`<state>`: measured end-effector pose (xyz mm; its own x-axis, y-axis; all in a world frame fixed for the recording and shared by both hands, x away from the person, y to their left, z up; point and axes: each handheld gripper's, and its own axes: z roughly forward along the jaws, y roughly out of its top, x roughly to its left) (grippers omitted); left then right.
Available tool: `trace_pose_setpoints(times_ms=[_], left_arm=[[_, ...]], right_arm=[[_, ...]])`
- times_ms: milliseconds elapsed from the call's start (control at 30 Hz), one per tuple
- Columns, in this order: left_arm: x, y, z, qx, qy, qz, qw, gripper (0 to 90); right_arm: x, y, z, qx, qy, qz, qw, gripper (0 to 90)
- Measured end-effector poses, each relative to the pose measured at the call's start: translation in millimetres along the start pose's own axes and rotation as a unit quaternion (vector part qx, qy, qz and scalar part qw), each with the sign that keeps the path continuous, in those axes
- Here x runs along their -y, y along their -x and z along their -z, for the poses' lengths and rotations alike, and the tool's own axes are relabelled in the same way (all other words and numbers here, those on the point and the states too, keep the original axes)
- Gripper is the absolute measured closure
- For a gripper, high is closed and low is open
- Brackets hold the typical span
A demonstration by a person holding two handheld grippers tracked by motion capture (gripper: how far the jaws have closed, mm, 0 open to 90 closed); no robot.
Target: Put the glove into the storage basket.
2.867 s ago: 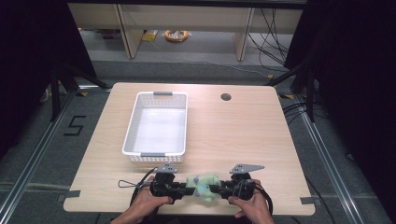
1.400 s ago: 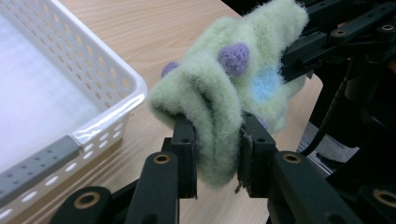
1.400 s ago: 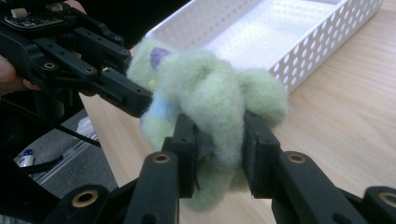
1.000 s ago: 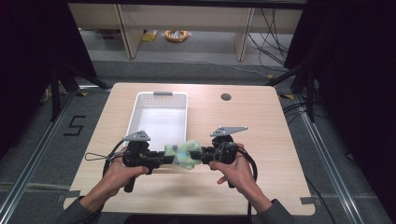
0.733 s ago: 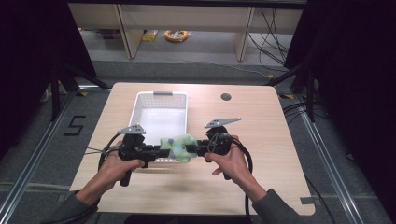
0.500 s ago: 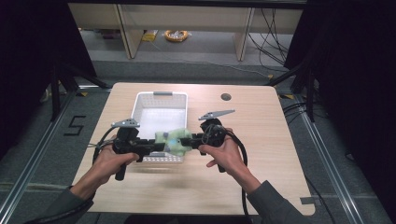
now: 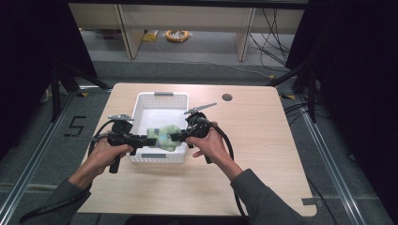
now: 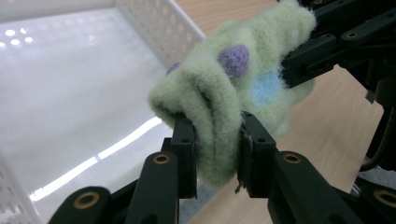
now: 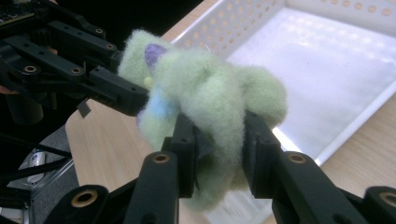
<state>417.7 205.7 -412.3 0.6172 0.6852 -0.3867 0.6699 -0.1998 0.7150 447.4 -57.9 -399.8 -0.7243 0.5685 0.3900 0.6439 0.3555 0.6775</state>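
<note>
A fuzzy pale-green sock (image 7: 164,136) with purple and blue spots hangs in the air over the near end of a white perforated basket (image 7: 162,99). My left gripper (image 7: 147,139) is shut on its left end, and my right gripper (image 7: 174,136) is shut on its right end. In the left gripper view the sock (image 8: 224,102) is pinched between my jaws, with the right gripper (image 8: 292,65) clamped on its far side. In the right gripper view the sock (image 9: 205,102) bulges above my jaws, and the left gripper (image 9: 135,100) grips it from the left.
The basket's white floor (image 8: 70,93) lies below the sock, and the floor (image 9: 322,70) shows again beyond it. The basket stands at the back left of the wooden table (image 7: 263,140). A dark round grommet (image 7: 227,97) sits near the far edge.
Both grippers have carried the sock from the table's near edge forward and left, up over the near end of the basket. Both stay shut on it.
</note>
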Motion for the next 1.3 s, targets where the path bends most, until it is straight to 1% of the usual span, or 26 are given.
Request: trace_pose_setpoints(times_ms=[67,133,300,433,467,500,567,600,633,667,700,733,800,833,867,933,967,1000,1033,1100,1133,1167,1200,1233,1300], left_arm=[[0.2,-6.4,-2.3,0.000,-0.007,0.004,1.0000,70.8],[1.2,-10.3,-4.8,-0.003,-0.012,0.008,0.9999,70.7],[3.9,-18.8,-11.0,-0.011,-0.023,0.013,0.9996,70.7],[6.3,-23.1,-15.6,-0.017,-0.028,0.019,0.9993,70.7],[6.5,-25.0,-16.4,-0.015,-0.031,0.022,0.9992,70.7],[6.8,-26.0,-16.9,-0.015,-0.034,0.022,0.9991,70.7],[7.4,-28.3,-18.4,-0.017,-0.040,0.022,0.9988,70.6],[7.7,-29.2,-19.1,-0.021,-0.043,0.020,0.9987,70.6],[7.9,-29.6,-19.9,-0.027,-0.045,0.021,0.9984,70.6],[8.2,-31.1,-21.4,-0.025,-0.047,0.023,0.9983,70.5],[8.3,-32.1,-22.1,-0.026,-0.049,0.024,0.9982,70.5],[8.5,-33.4,-23.1,-0.026,-0.052,0.026,0.9980,70.5],[9.2,-36.5,-25.0,-0.028,-0.059,0.025,0.9975,70.3],[8.9,-37.4,-24.8,-0.025,-0.067,0.026,0.9971,70.3],[9.6,-37.4,-25.8,-0.029,-0.063,0.027,0.9972,70.2],[10.6,-38.4,-26.1,-0.029,-0.066,0.029,0.9970,70.1],[11.1,-38.7,-26.4,-0.029,-0.065,0.030,0.9970,70.0],[11.3,-39.9,-25.7,-0.029,-0.071,0.025,0.9967,69.9],[12.0,-40.1,-26.3,-0.035,-0.068,0.026,0.9967,69.8],[13.3,-41.1,-27.5,-0.037,-0.069,0.029,0.9965,69.7],[13.6,-41.8,-27.6,-0.038,-0.075,0.030,0.9960,69.6],[13.9,-42.0,-27.8,-0.040,-0.074,0.030,0.9960,69.5],[13.9,-42.6,-27.7,-0.041,-0.078,0.028,0.9957,69.3],[14.0,-42.8,-27.7,-0.043,-0.080,0.027,0.9955,69.1],[14.3,-43.8,-27.8,-0.042,-0.083,0.025,0.9954,68.8]], right_arm=[[-0.7,2.9,-6.3,0.001,-0.006,-0.008,0.9999,69.6],[-1.5,6.3,-11.3,0.003,-0.009,-0.010,0.9999,69.6],[-2.4,11.7,-23.7,0.008,-0.023,-0.015,0.9996,69.5],[-3.3,16.9,-33.6,0.014,-0.035,-0.016,0.9992,69.5],[-3.2,17.2,-35.8,0.012,-0.036,-0.021,0.9991,69.5],[-3.1,19.3,-38.9,0.015,-0.037,-0.019,0.9990,69.5],[-3.1,20.2,-42.5,0.017,-0.045,-0.029,0.9984,69.5],[-3.3,20.2,-44.3,0.020,-0.050,-0.037,0.9979,69.5],[-3.6,20.2,-46.2,0.023,-0.053,-0.037,0.9976,69.5],[-3.8,20.8,-47.9,0.024,-0.055,-0.033,0.9976,69.5],[-3.9,20.3,-50.2,0.026,-0.059,-0.037,0.9972,69.5],[-4.1,21.6,-52.0,0.025,-0.058,-0.029,0.9976,69.5],[-3.9,21.7,-55.0,0.030,-0.064,-0.037,0.9968,69.4],[-3.7,21.6,-57.0,0.033,-0.070,-0.039,0.9962,69.1],[-3.6,21.2,-58.1,0.036,-0.072,-0.040,0.9959,69.1],[-3.4,20.6,-61.0,0.037,-0.077,-0.034,0.9958,68.9],[-3.4,20.2,-62.1,0.037,-0.080,-0.037,0.9954,68.7],[-3.4,21.2,-63.3,0.035,-0.079,-0.030,0.9958,68.7],[-3.4,20.2,-64.2,0.040,-0.082,-0.037,0.9951,68.7],[-3.5,18.7,-66.2,0.039,-0.086,-0.040,0.9947,68.6],[-3.6,18.7,-67.2,0.041,-0.087,-0.035,0.9947,68.5],[-3.6,17.9,-68.9,0.043,-0.091,-0.037,0.9943,68.4],[-3.4,18.5,-70.3,0.046,-0.089,-0.031,0.9945,68.2],[-3.7,17.5,-70.5,0.046,-0.095,-0.035,0.9938,68.2],[-3.5,16.7,-72.2,0.048,-0.096,-0.031,0.9937,67.9]])
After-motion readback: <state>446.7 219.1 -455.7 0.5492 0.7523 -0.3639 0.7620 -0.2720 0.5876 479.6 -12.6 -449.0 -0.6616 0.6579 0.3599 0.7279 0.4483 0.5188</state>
